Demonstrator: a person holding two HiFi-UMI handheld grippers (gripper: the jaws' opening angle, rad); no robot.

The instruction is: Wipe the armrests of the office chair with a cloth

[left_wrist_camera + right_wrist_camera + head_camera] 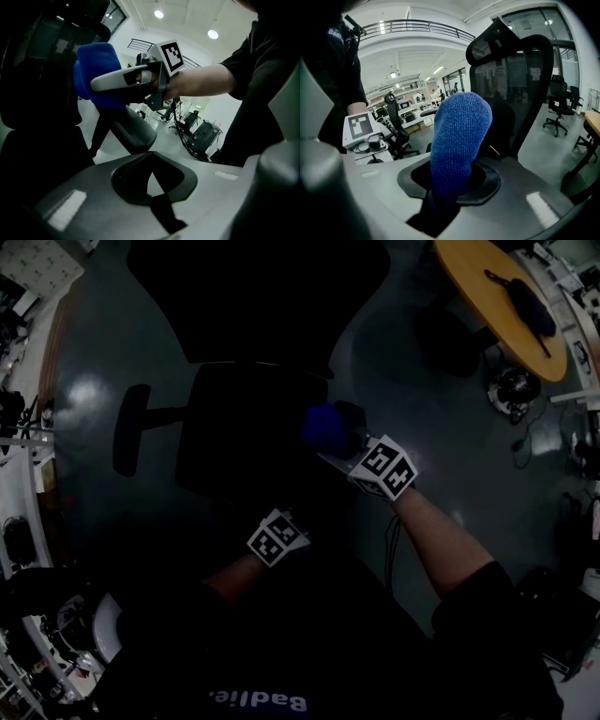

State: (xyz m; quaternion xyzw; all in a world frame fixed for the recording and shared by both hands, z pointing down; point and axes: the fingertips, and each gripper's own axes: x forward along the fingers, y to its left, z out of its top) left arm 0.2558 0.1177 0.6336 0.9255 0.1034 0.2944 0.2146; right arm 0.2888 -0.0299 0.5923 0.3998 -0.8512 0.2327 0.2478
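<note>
Clearly, the right gripper point(339, 442) is clamped on a blue cloth point(459, 136), which touches the armrest point(136, 133) of the office chair point(511, 84) below its jaws. Just beside it, the left gripper point(152, 187) has its jaws together, holding nothing.

I count one office chair point(246, 423), two armrests point(130, 429) flanking it, one blue cloth point(323, 425) at its right side, my left gripper point(154, 187) and right gripper point(450, 190) before it, one round table point(495, 307) beyond.

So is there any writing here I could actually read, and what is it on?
"Badlie": white print on the person's dark shirt, upside down in the head view and possibly cut off.
The marker cubes carry only black-and-white square patterns, no words.
Things on the surrounding desks are too small and dark to read.
</note>
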